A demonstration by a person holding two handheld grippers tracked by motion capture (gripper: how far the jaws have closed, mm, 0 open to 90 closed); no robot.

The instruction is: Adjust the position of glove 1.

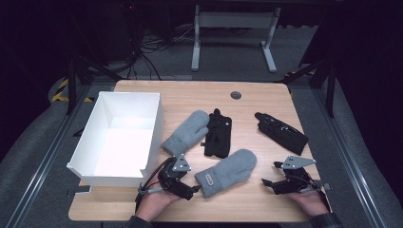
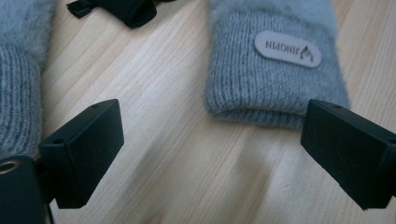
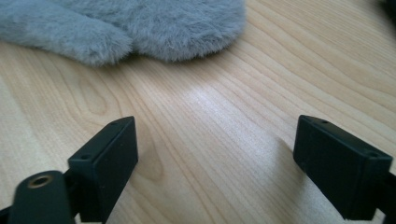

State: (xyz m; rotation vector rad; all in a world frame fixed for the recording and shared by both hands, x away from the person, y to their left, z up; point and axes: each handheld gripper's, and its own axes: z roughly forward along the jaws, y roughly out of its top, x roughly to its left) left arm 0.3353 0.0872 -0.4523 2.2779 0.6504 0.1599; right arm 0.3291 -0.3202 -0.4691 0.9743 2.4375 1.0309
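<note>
Two grey fuzzy mittens lie on the wooden table (image 1: 266,102). The nearer mitten (image 1: 228,172) has a label on its ribbed cuff (image 2: 275,70), and its fluffy end (image 3: 140,23) points toward my right gripper. My left gripper (image 1: 190,183) is open just short of that cuff, with bare wood between its jaws (image 2: 212,126). The other mitten (image 1: 187,133) lies beyond it, beside the box; its cuff (image 2: 18,74) is at the left edge of the left gripper view. My right gripper (image 1: 271,174) is open over bare table (image 3: 217,135), a little apart from the nearer mitten.
A white open box (image 1: 154,126) stands at the table's left. A black glove (image 1: 218,135) lies between the mittens, its edge (image 2: 130,9) visible ahead of my left gripper. A second black glove (image 1: 281,133) lies at the right. A round cable grommet (image 1: 235,95) sits at the back.
</note>
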